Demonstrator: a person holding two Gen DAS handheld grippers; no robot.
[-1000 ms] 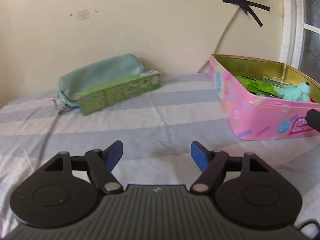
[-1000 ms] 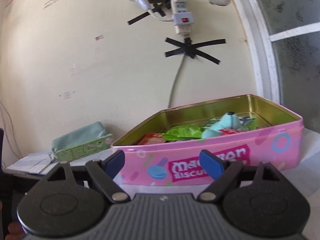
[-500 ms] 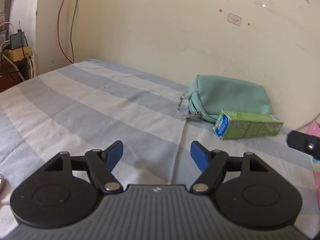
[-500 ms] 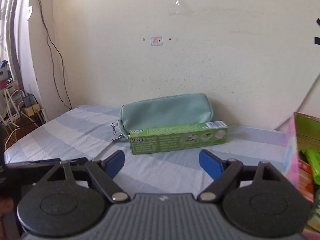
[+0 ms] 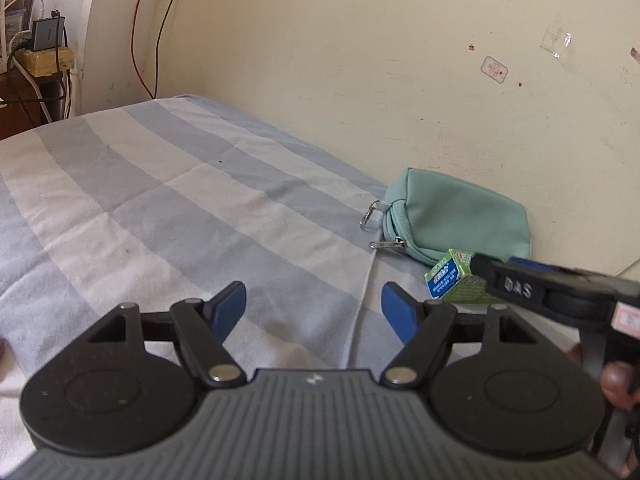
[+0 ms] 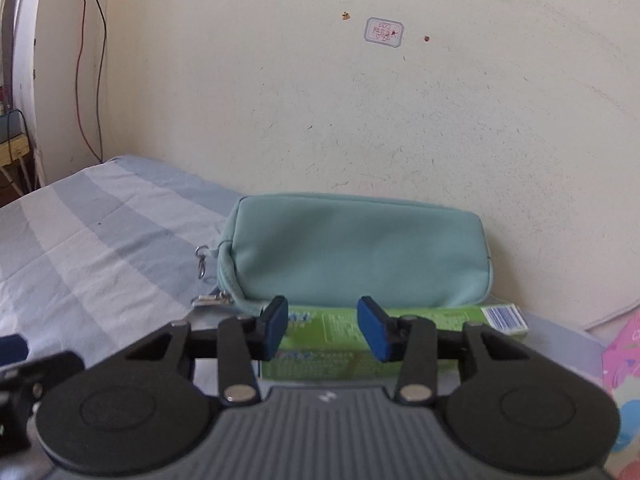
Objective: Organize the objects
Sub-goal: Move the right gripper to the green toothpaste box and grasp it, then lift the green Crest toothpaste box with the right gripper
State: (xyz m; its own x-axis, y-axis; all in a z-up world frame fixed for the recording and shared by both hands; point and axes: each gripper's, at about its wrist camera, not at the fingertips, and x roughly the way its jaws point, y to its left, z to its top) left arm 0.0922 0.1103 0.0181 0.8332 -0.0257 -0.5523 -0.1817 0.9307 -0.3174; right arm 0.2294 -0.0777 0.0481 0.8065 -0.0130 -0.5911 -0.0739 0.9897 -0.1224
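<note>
A long green carton [image 6: 440, 322] lies on the striped bed sheet in front of a teal zip pouch [image 6: 356, 252] by the wall. My right gripper [image 6: 322, 328] hangs just over the carton's middle, jaws partly closed with a gap, not touching it as far as I can see. In the left wrist view the carton's end [image 5: 448, 274] and the pouch [image 5: 456, 220] sit at the right, with the right gripper's body [image 5: 552, 292] over the carton. My left gripper [image 5: 314, 312] is open and empty above the sheet.
The pink biscuit tin's corner [image 6: 624, 360] shows at the far right. A cream wall [image 6: 320, 100] stands right behind the pouch. Cables and a power strip [image 5: 44, 52] sit past the bed's far left corner. The striped sheet [image 5: 160, 208] stretches left.
Both grippers swung left, away from the pink tin. The right gripper moved in over the green carton and its jaws narrowed. The left gripper stayed open.
</note>
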